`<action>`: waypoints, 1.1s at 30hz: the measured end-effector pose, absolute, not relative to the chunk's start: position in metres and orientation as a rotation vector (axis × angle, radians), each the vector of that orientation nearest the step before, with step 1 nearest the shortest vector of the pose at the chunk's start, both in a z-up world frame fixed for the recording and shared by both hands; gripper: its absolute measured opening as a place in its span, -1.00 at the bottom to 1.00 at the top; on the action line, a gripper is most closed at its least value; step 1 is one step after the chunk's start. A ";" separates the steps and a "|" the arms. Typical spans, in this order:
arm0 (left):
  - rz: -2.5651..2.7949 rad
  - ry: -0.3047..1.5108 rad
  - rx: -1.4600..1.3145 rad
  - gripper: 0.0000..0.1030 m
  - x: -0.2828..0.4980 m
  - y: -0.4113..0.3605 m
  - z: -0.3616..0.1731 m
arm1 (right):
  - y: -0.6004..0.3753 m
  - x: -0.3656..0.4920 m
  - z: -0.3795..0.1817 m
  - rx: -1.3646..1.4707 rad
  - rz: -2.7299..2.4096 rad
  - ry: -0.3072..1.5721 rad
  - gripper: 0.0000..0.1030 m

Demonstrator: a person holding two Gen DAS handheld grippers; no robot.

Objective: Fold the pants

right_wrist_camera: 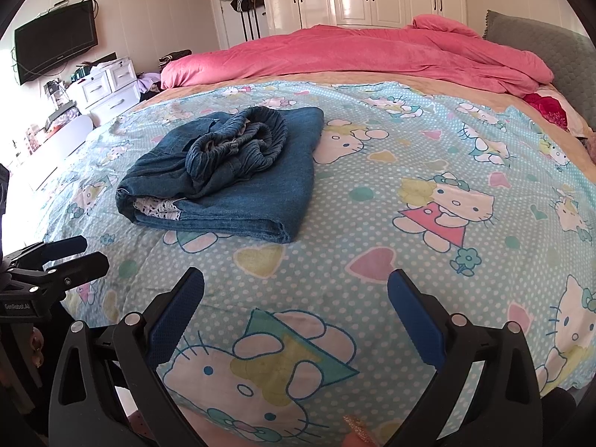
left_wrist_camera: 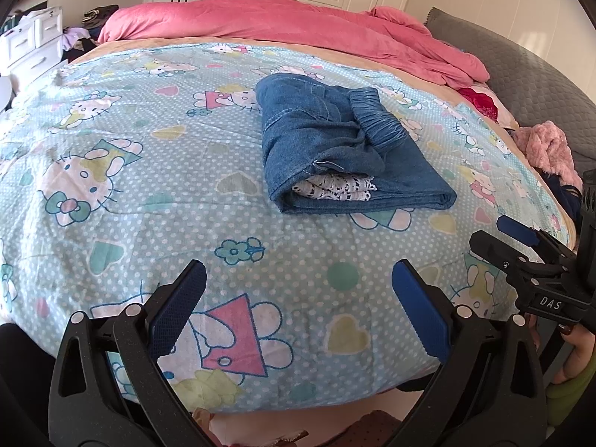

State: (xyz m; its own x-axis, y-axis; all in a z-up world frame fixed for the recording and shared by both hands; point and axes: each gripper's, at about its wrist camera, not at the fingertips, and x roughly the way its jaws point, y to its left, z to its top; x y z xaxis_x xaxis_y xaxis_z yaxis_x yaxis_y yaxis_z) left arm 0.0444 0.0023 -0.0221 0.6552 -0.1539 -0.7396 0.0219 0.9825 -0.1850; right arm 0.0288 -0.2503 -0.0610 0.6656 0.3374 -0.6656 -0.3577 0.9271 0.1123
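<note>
The pants [left_wrist_camera: 346,149] lie in a folded bundle on the cartoon-print sheet [left_wrist_camera: 130,171] of the bed, well apart from both my tools. My left gripper [left_wrist_camera: 298,305] is wide and holds nothing; my right gripper [right_wrist_camera: 296,309] is wide and empty too. I judge the folding nearly finished. The elastic waistband [right_wrist_camera: 242,141] is bunched on top, so a good finish would be to press it flat and square the edges, without dragging the bundle open.

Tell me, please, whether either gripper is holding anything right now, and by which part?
Nothing is held: the left gripper and right gripper are open, apart from the folded pants.
</note>
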 end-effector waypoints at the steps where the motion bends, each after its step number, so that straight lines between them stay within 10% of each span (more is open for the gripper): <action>1: -0.100 0.851 -0.166 0.82 0.044 0.003 -0.022 | -0.250 0.029 -0.061 -0.028 0.393 0.746 0.91; 33: -0.046 0.851 -0.166 0.82 0.050 0.012 -0.017 | -0.257 0.031 -0.057 -0.022 0.342 0.749 0.91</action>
